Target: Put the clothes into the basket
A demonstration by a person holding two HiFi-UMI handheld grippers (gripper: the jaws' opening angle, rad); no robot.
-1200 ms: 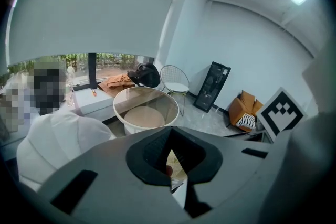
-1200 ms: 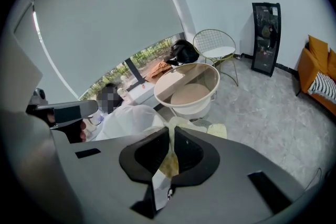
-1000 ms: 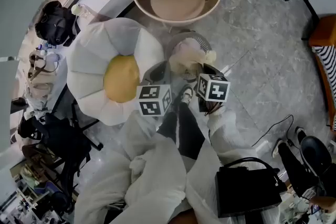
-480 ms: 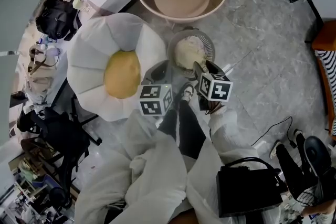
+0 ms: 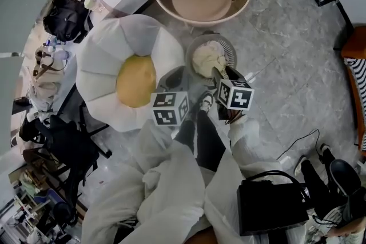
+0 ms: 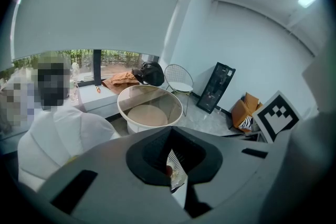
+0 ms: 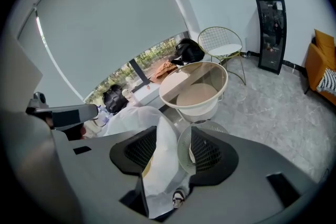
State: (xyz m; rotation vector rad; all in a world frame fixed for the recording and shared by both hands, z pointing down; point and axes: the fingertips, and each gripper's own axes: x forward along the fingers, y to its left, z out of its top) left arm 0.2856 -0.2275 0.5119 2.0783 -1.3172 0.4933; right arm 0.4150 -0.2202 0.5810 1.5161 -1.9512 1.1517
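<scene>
In the basket point(image 5: 228, 52), the cloth point(image 5: 207, 59) looks soft, light and limp: pinch a bunched fold. The right gripper point(image 5: 223, 73) has just opened its jaws, nothing between them; the left gripper point(image 6: 172, 166) has its jaws together.

White baggy sleeves point(image 5: 171, 180); dark trousers point(image 5: 203, 140); grey left gripper point(image 6: 171, 161), right gripper point(image 7: 168, 157); black-white marker cubes point(image 5: 169, 108).

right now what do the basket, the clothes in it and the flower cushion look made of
The basket looks like thin grey wire mesh, probably metal: you can see through its wall. The clothes look like cream, fluffy fabric, bunched up. The cushion looks like matte white padded fabric in puffed petals, with a yellow centre, maybe plush.
</scene>
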